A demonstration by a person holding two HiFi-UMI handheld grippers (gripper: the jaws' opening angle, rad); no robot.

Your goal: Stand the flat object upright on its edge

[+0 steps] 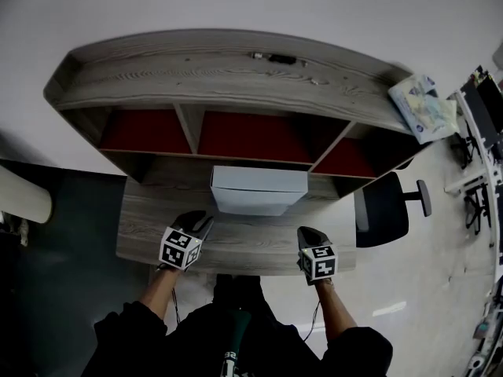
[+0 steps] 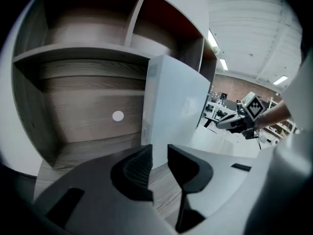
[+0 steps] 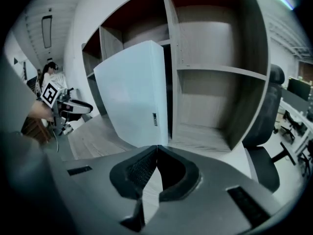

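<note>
White box point(image 1: 258, 191): upright on edge, on wood desk point(image 1: 149, 218), just ahead of both claws (neither touching).
L gripper point(image 2: 159, 150): jaws narrowly apart, nothing betw.
R gripper point(image 3: 156, 148): jaws together, empty.

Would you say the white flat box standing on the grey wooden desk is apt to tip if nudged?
Probably yes: the white flat box stands on a narrow edge with a tall broad face, so a push there may topple it. Its flat faces and crisp corners suggest it is stiff.
</note>
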